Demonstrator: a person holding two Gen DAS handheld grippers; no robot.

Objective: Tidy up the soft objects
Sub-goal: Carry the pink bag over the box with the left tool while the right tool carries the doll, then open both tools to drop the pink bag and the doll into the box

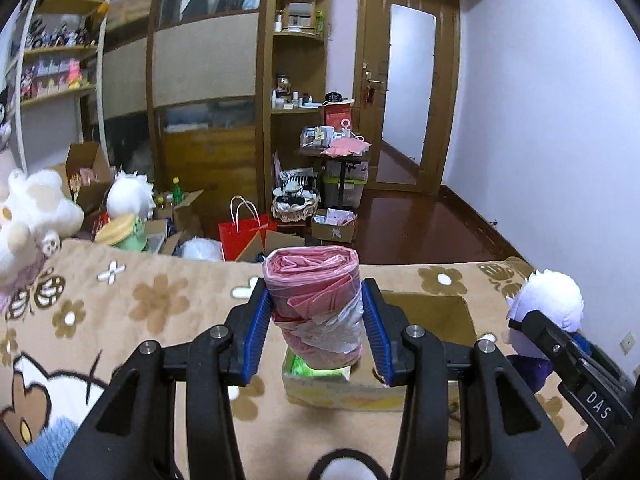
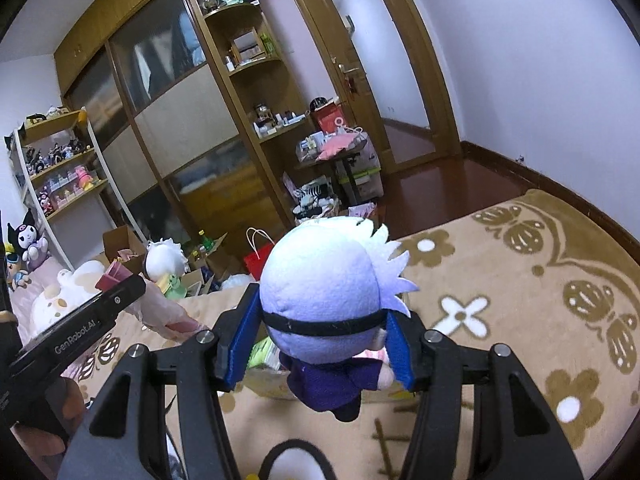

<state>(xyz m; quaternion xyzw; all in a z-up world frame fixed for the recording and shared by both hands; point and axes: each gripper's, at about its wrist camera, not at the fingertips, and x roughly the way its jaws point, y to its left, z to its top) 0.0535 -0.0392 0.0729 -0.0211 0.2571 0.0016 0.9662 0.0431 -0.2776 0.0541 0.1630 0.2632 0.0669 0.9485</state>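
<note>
Above the bed's flowered blanket [image 1: 160,304], near its foot edge, we hold both picks aloft. Left gripper [image 1: 316,320] clamped on pink bag roll [image 1: 314,280]; right gripper [image 2: 320,344] clamped on white-haired plush doll [image 2: 324,292]. Open cardboard box [image 1: 340,392] sits on the blanket right under both. Step looks like carry-to-box; next we'd lower each one in, then release.

Behind the bed you had a brown wooden wardrobe [image 1: 204,60] with corner shelves [image 1: 298,36], a closed door [image 1: 404,92] with a frosted pane, and dark wooden flooring [image 1: 420,220]. A red paper bag [image 1: 246,230] stood among open cardboard boxes [image 1: 86,168] beside a cluttered small table [image 1: 332,146].
</note>
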